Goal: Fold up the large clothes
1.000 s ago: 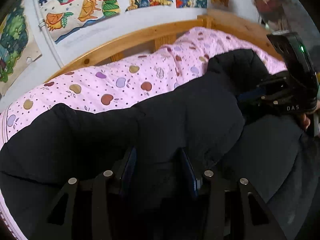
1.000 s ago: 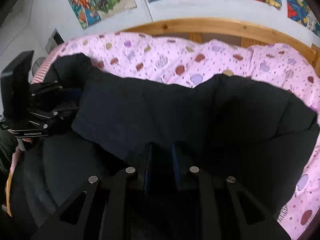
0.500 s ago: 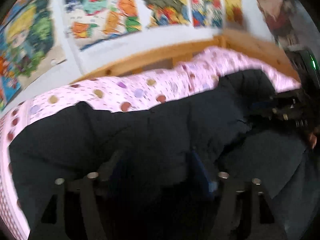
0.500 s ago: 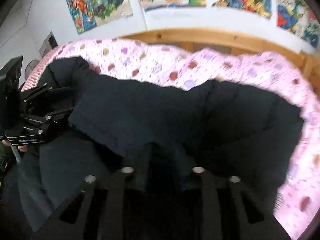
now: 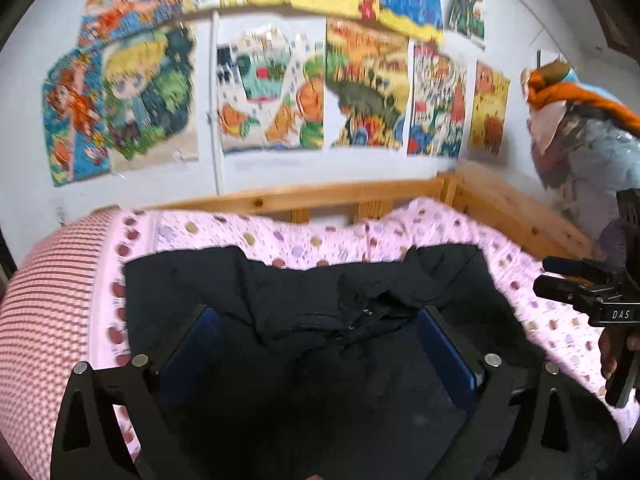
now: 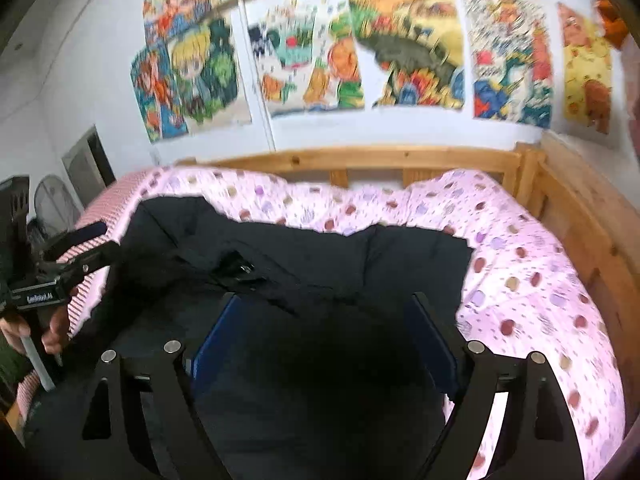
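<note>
Your left gripper [image 5: 316,344] and right gripper [image 6: 324,332] both hang with fingers spread wide, gripping nothing, just above the black padded jacket [image 6: 320,256]. It lies crumpled on the pink dotted bedsheet [image 6: 520,248], inside a wooden bed frame [image 6: 360,158]. Cartoon posters [image 5: 272,100] cover the far wall.
</note>
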A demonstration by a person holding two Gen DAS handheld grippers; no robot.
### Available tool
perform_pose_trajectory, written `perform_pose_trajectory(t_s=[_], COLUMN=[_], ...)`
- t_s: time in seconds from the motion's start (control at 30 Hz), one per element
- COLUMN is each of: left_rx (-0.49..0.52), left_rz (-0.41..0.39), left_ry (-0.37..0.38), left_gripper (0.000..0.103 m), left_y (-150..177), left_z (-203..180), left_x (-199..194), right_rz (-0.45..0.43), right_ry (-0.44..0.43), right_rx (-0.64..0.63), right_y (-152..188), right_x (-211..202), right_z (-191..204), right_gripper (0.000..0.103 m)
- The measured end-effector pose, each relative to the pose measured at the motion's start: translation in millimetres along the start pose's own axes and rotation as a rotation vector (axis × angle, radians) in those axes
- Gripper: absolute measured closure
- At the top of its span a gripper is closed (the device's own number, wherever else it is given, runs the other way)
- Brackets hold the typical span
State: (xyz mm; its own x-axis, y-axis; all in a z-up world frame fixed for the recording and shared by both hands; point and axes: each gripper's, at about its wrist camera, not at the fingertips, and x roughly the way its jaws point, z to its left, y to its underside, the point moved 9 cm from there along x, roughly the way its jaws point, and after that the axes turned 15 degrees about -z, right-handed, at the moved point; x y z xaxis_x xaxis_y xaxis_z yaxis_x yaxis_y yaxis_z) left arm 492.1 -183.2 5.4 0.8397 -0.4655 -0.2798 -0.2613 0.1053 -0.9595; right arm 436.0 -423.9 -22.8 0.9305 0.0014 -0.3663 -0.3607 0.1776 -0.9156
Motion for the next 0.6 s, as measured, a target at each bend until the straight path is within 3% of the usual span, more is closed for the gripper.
perform_pose_trajectory(t_s=[0.23,0.6], left_rx=[-0.009,0.01], left_rz=[-0.085,-0.129], left_ry=[-0.033,-0.055], left_gripper=[0.0,0.0], left_y=[-17.4,-5.1], left_z=[-5.0,-9.3], left_x=[-72.6,-163.6], right_rz=[-0.134,-0.27], right_ry=[0.016,0.004], right_rx=[-0.027,-0.146], right_y=[-9.3,3.6], right_x=[-72.7,-163.5], right_z=[23.6,69.9], right_gripper=[0.014,0.011])
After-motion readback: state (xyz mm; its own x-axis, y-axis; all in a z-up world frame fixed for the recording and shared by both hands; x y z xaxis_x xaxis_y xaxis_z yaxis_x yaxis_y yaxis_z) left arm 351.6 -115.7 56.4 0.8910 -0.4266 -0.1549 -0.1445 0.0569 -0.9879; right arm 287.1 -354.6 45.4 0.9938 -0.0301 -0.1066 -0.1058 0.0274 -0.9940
